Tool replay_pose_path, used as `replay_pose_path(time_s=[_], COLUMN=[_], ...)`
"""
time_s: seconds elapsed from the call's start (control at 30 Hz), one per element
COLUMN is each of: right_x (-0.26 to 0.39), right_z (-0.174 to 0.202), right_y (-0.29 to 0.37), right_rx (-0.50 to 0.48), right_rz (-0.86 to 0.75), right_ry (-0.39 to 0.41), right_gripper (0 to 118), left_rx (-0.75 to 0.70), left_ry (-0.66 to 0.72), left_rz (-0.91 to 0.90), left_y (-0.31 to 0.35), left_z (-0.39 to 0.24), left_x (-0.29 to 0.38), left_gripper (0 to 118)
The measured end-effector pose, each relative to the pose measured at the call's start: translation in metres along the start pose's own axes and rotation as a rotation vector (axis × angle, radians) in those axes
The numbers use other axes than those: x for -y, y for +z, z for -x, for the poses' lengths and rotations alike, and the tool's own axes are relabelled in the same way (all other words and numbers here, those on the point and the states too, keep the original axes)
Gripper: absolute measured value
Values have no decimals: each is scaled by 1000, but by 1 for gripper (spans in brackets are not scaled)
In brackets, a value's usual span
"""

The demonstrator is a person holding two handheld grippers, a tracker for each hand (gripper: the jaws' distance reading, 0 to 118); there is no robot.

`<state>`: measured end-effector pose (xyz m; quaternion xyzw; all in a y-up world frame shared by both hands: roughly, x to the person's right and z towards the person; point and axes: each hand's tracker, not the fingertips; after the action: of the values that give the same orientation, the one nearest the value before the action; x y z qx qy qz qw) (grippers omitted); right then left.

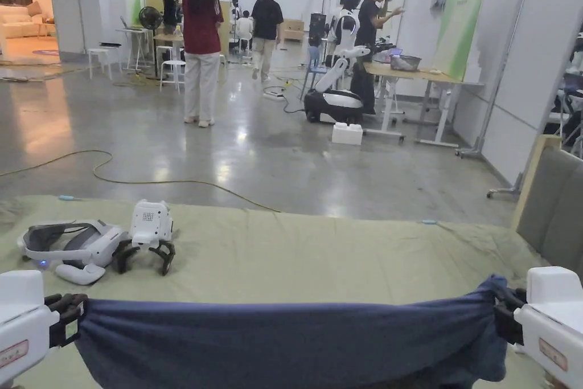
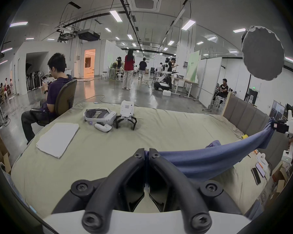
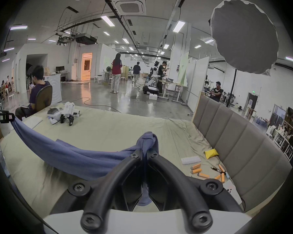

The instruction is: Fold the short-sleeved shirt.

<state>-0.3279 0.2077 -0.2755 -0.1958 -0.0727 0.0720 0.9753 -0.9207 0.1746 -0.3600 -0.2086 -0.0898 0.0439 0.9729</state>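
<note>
Blue cloth hangs in a long band between the two grippers: it is the shirt [image 1: 290,339], bunched up and held above the near edge of the bed [image 1: 319,253]. The left gripper [image 2: 146,153] has its two black jaws pressed together on one end of the shirt. The right gripper [image 3: 145,154] has its jaws squeezed on the other end, and a lump of blue cloth sticks up past the tips. The middle of the shirt sags down, and I cannot tell if it touches the green sheet.

Near the far left corner of the bed lies a white headset [image 1: 71,248]. A spare gripper [image 1: 149,233] stands just beside it, jaws down on the sheet. A folded white cloth [image 2: 57,139] lies flat by the left edge. By the right edge, next to the grey headboard [image 3: 240,136], lie orange tubes [image 3: 196,169], a yellow bag [image 3: 211,153] and a small white pad [image 3: 190,160].

Beyond the bed, a person [image 2: 57,85] sits in a chair, and other people [image 1: 200,37] stand on the shiny floor.
</note>
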Motion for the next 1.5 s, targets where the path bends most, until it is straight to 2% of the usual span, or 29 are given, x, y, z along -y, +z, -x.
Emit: replay_pose_path(time_s=[0.17,0.3,0.63,0.9,0.93,0.97,1.0,1.03,1.07,1.1,1.17,1.3,1.43,1.5], right_x=[30,77,208,254,256,257,254,250,243,234,213,172,147,133], right_z=[6,16,33,39,39,38,37,37,37,35,33,43,67,80], right_y=[47,64,52,35,34,34,36,39,43,48,55,57,52,51], right_rx=[-11,4,-36,-35,-41,-44,-13,32,67,81,102,58,77,89], right_rz=[55,168,490,586,595,609,618,614,594,542,441,212,-10,-100], right_ry=[33,99,64,58,50,33,20,35,62,62,39,-27,-63,-94], right_gripper=[2,2,2,4,5,16,34,51,62,65,67,69,68,64], left_rx=[14,12,-27,-28,-26,-28,-34,-37,-48,-44,-45,-32,-14,-37], left_ry=[11,11,-49,-60,-49,-38,-30,-27,-29,-18,2,-23,-61,-115], left_rz=[31,117,480,602,615,621,626,624,601,573,497,328,138,17], left_y=[39,57,24,1,-1,-1,-1,1,4,10,13,16,18,23], left_z=[3,3,10,21,22,23,25,26,28,25,26,4,-33,-55], left_x=[28,70,185,218,223,226,227,227,223,217,204,170,140,127], left_gripper=[0,0,0,0,1,7,16,25,37,43,52,52,51,50])
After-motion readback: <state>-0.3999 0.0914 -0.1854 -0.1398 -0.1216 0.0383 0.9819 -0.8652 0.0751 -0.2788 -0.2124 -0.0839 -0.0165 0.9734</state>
